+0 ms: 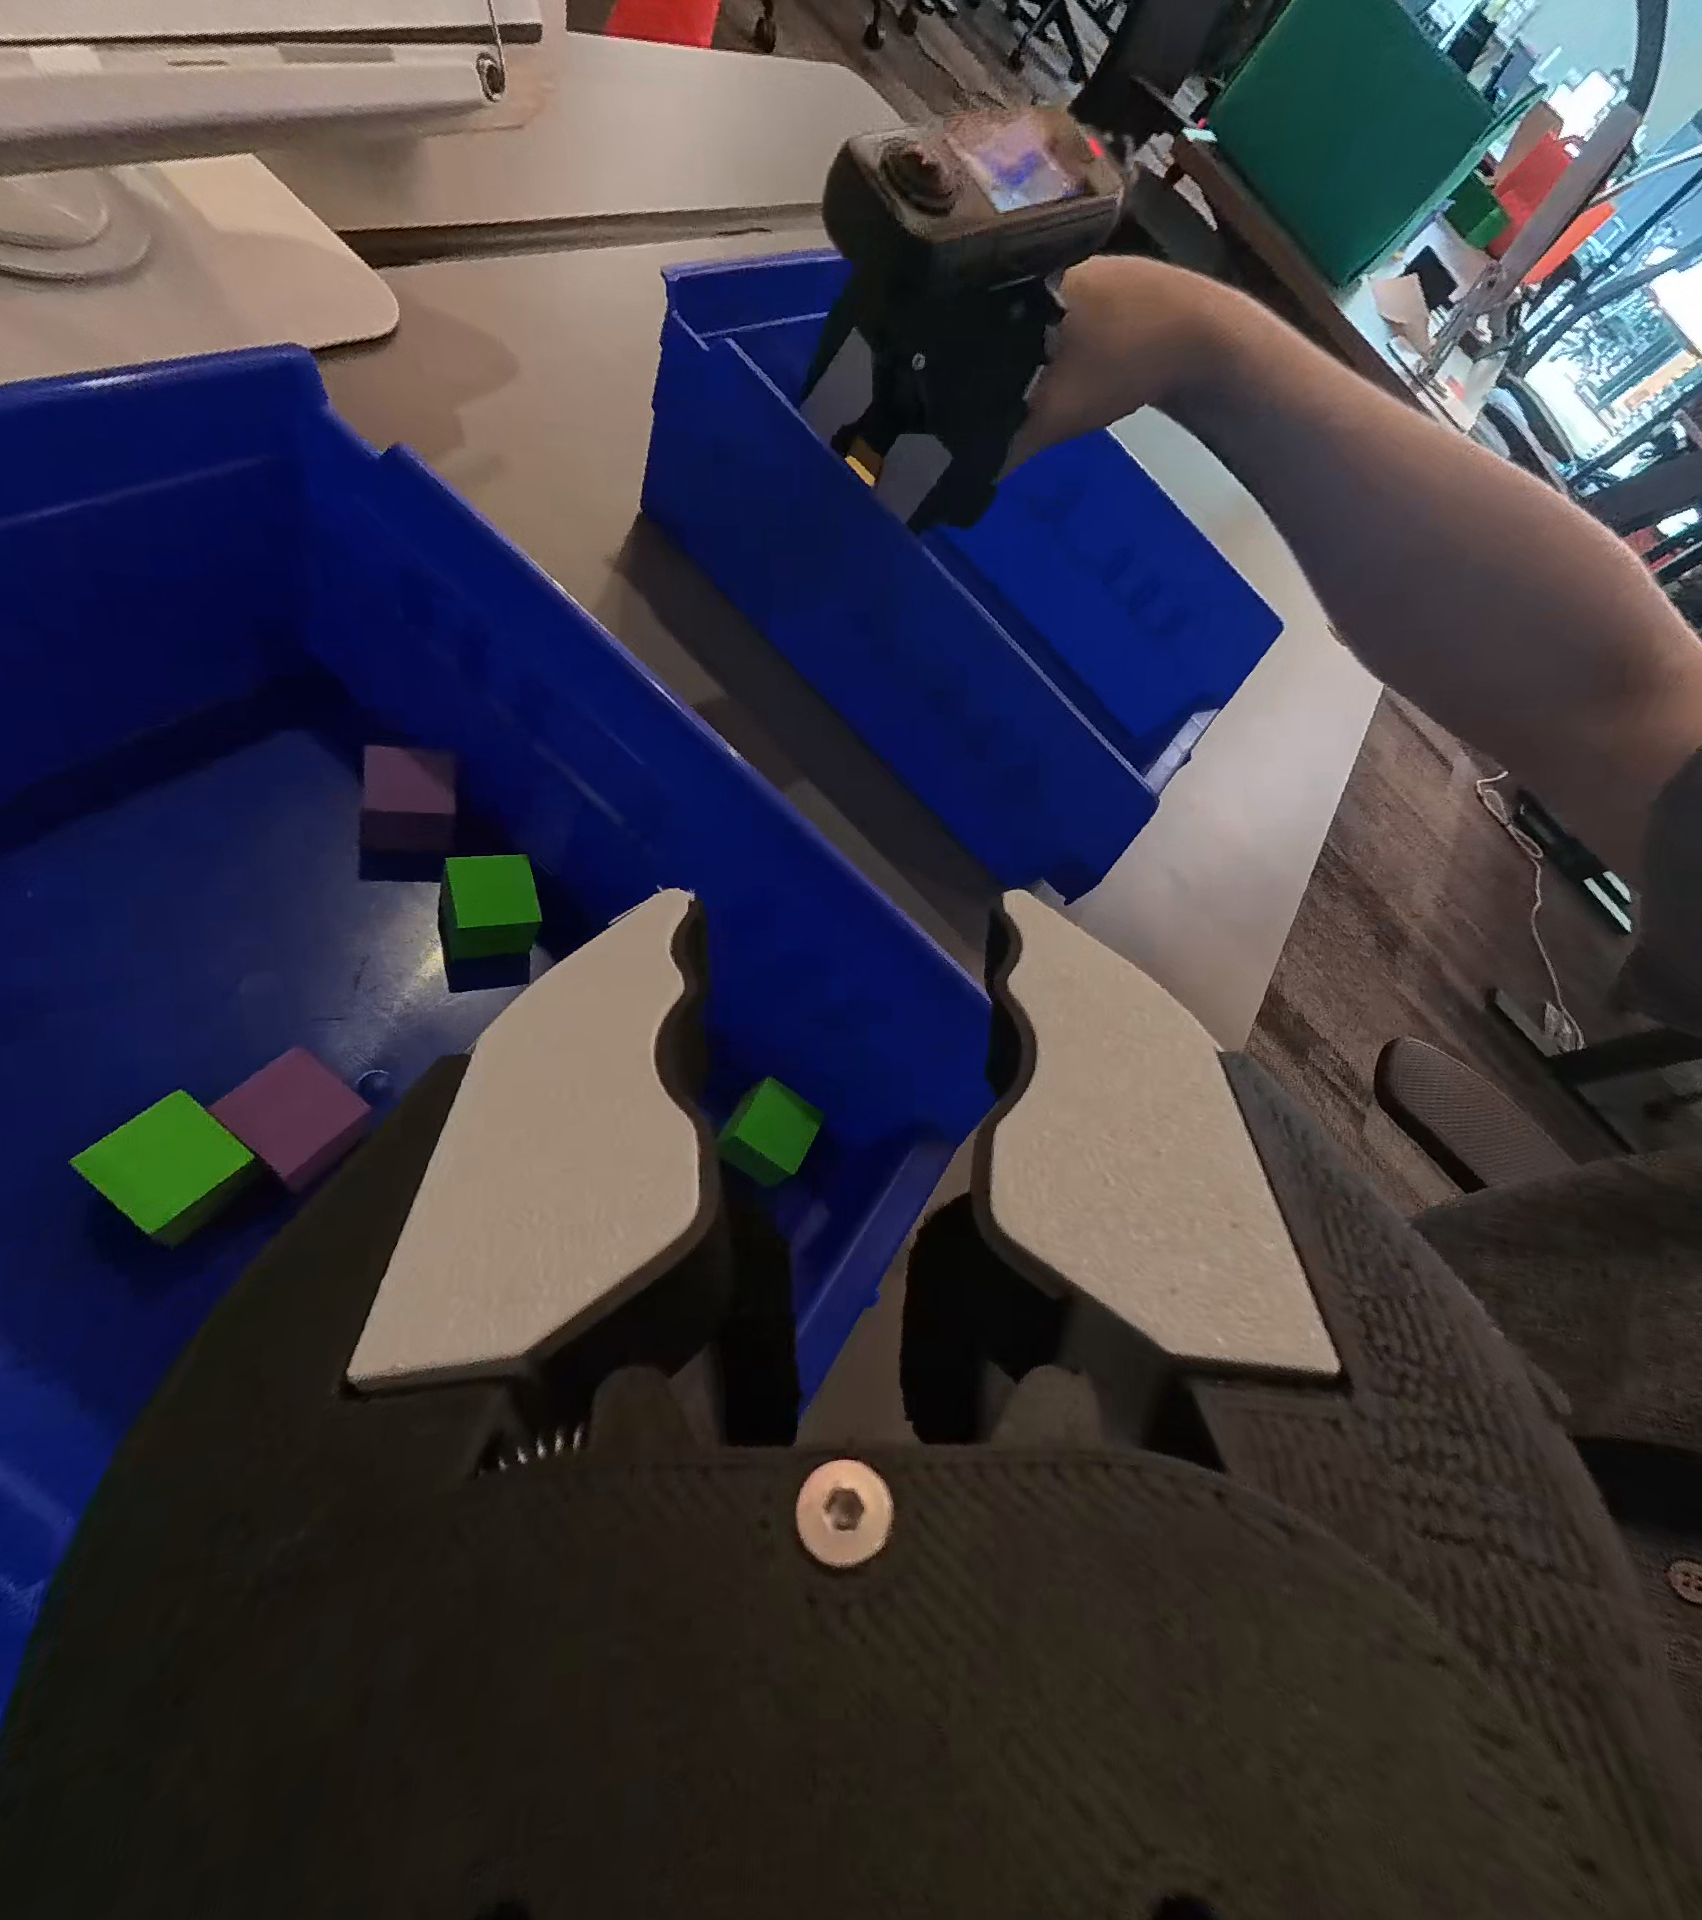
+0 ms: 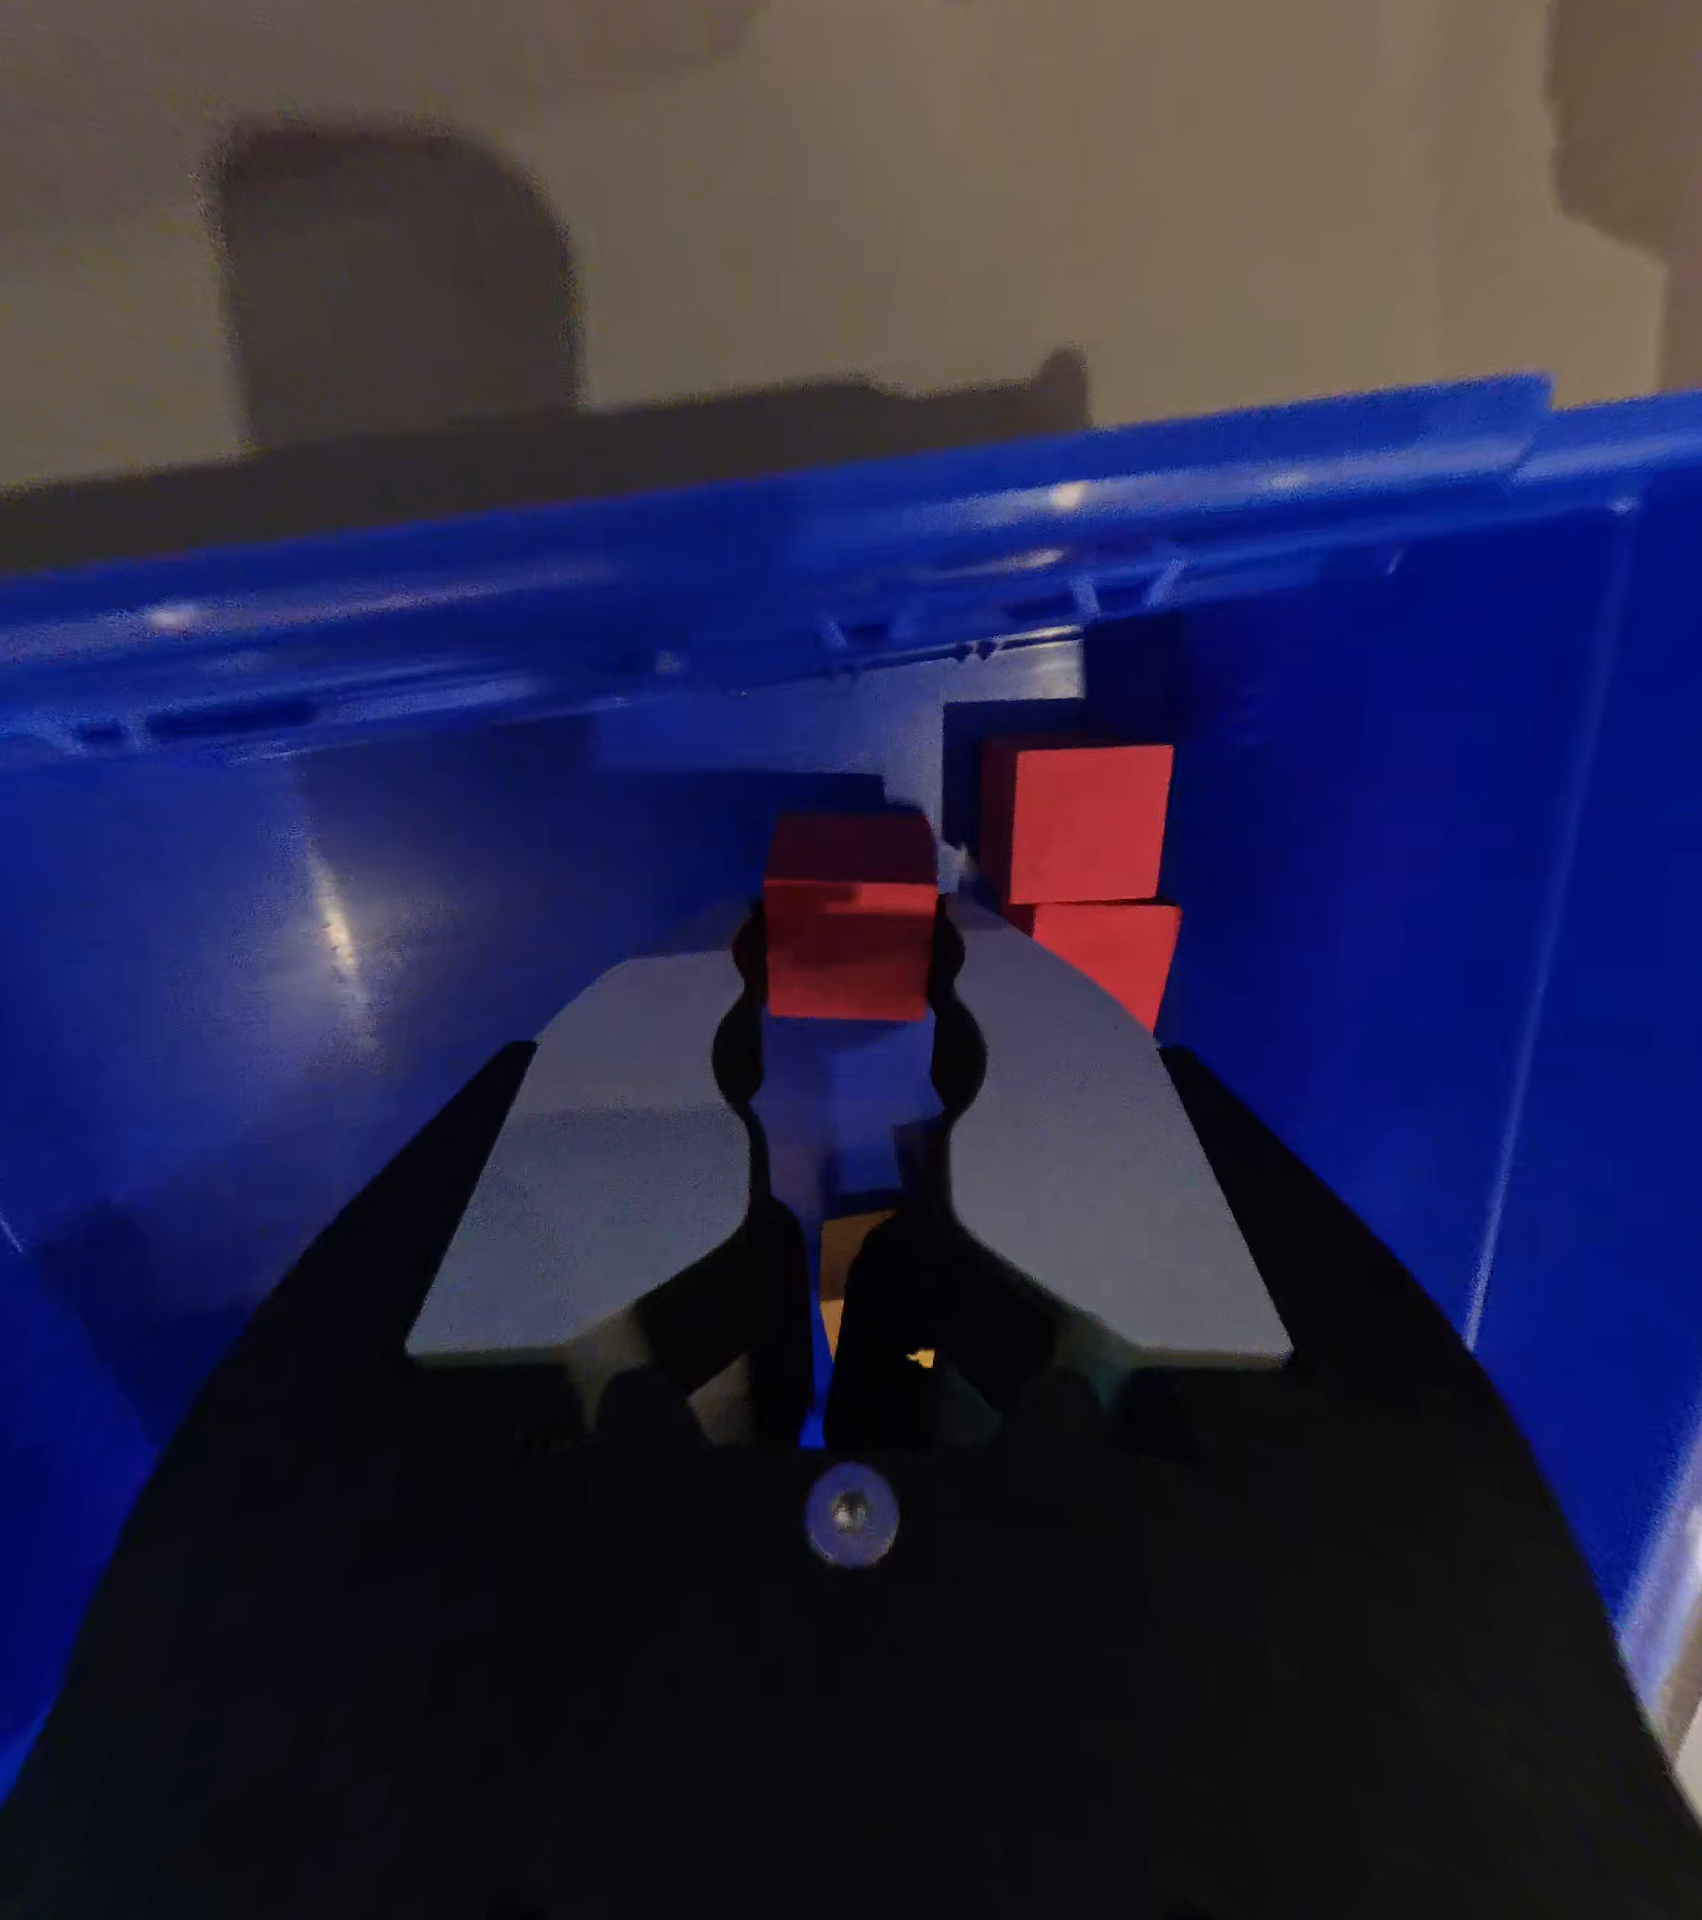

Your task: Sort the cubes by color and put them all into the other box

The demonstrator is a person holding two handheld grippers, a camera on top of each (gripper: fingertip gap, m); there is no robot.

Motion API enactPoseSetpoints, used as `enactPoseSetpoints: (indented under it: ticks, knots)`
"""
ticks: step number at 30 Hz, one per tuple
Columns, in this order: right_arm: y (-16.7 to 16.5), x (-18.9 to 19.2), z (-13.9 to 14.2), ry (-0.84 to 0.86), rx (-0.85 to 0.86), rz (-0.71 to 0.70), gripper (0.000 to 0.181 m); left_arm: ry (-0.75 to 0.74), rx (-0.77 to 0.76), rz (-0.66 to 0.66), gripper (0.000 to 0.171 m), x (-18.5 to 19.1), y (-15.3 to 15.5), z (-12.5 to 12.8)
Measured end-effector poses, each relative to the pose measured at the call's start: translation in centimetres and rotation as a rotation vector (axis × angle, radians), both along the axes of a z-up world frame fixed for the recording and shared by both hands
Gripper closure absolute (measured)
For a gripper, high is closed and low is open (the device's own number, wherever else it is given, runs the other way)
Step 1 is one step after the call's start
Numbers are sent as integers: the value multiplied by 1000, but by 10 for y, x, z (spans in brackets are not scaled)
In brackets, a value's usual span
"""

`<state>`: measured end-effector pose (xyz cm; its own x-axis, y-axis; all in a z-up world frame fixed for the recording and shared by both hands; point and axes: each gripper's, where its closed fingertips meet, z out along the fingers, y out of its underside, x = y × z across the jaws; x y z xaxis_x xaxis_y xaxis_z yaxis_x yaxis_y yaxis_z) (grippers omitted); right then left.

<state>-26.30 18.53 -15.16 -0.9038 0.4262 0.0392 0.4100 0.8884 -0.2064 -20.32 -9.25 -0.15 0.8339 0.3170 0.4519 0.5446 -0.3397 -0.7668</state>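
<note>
My left gripper (image 1: 842, 914) is open and empty above the right wall of a blue bin (image 1: 203, 582). In that bin lie green cubes (image 1: 488, 906) (image 1: 163, 1162) (image 1: 769, 1129) and purple cubes (image 1: 407, 792) (image 1: 291, 1112). My right gripper (image 2: 849, 914) is down inside a second blue bin (image 2: 411, 935) and is shut on a red cube (image 2: 847, 940). Another red cube (image 2: 1081, 821) rests on a third (image 2: 1112, 951) in the bin's corner just to its right. In the left wrist view the right gripper (image 1: 914, 483) reaches into that second bin (image 1: 826, 582).
The bins stand on a grey table (image 1: 535, 416). A monitor foot (image 1: 151, 249) is at the back left. A person's arm (image 1: 1398, 540) crosses the right side. The table's edge and wooden floor (image 1: 1398, 935) lie to the right.
</note>
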Motion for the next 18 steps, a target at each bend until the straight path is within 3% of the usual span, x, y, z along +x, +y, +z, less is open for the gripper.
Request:
enactPoseSetpoints:
  ticks: [6,12,14,18]
  knots:
    - [-6,-5,-7,-24,3,-3,144,2,1,-13,119,1,5,-1]
    - [-5,6,9,-27,-27,-11,146,11,-50,-11,119,-2,2,-8]
    - [0,16,16,-21,-17,-9,146,30,-145,9,122,-11,-7,-16]
    - [7,32,37,34,-33,-17,144,39,-552,37,123,-28,-38,-61]
